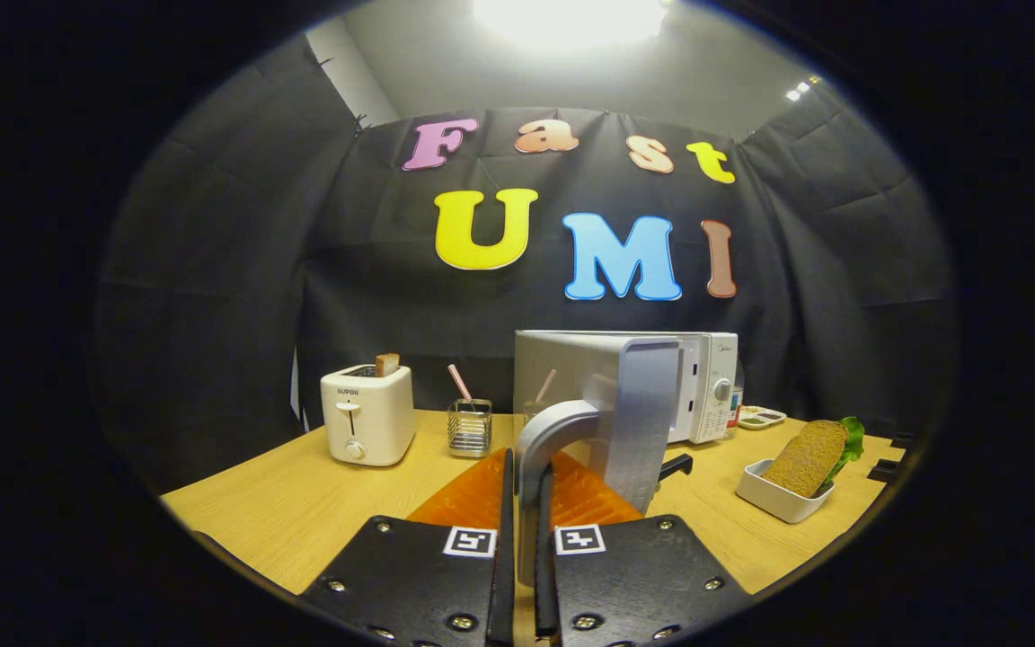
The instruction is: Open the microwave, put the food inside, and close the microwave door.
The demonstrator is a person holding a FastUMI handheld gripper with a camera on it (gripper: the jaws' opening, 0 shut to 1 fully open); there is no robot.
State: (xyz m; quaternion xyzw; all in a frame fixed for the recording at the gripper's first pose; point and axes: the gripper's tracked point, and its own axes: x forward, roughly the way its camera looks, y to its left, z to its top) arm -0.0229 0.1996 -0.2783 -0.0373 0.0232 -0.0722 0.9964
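Holding: my gripper (525, 530) is squeezed shut on the microwave door handle (543, 449), one finger on each side.
Handle: it stands up tall between my fingers, just ahead of me.
Door: the microwave door (634, 413) is swung out toward me, edge on.
Microwave (706, 386): behind the door, on the wooden table (284, 503).
Food: the sandwich (809, 456) leans in a white dish (774, 496), off to my right, well apart.
Next, I think: let go, then reach right.
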